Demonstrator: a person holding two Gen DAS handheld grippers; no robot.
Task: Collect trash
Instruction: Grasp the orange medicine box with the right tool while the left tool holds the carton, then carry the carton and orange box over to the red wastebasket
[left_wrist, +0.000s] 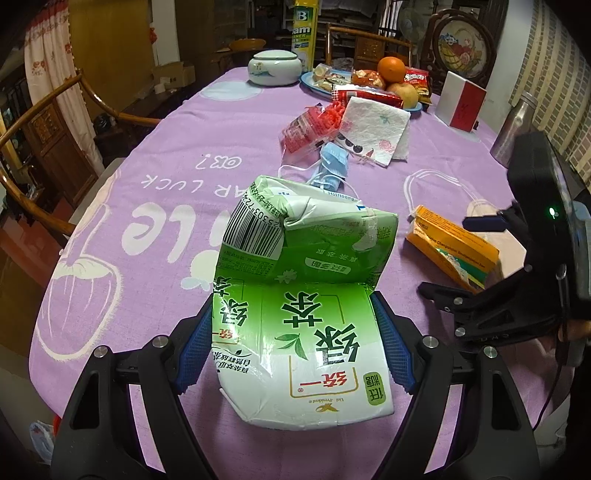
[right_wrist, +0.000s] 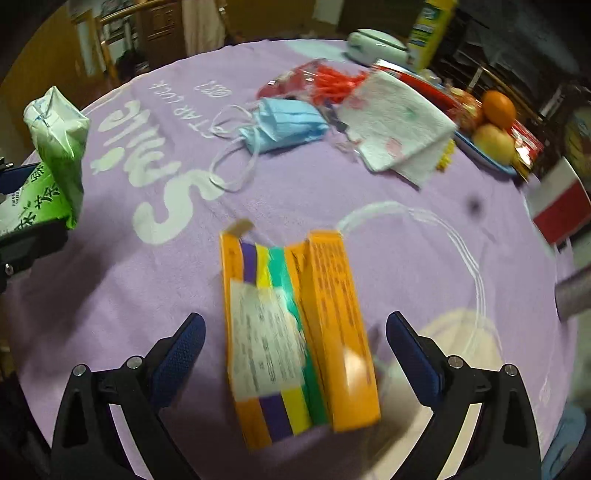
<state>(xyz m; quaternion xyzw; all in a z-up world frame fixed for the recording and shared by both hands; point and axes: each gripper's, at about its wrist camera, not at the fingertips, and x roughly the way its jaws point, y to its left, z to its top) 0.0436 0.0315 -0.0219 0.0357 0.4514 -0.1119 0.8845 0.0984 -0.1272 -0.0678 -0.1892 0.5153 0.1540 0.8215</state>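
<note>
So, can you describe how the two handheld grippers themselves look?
Both are alike: the left gripper and the right gripper have black plastic frames with silver screw heads, and jaws lined with blue textured pads. In the left wrist view, the right gripper's black body shows a small green light and a thin dark cable.

A wide stretch of bare cloth (left_wrist: 155, 155) is left open along the table's left side, right up to the far edge. The middle is blocked by a mask (right_wrist: 284, 125), a napkin (right_wrist: 399, 125) and red wrappers (left_wrist: 314, 125), bunched together. The far right corner is crowded by a fruit tray (left_wrist: 417, 107) and a jar (left_wrist: 273, 66). Near the right edge, room is taken by an orange box (right_wrist: 295, 332).
</note>
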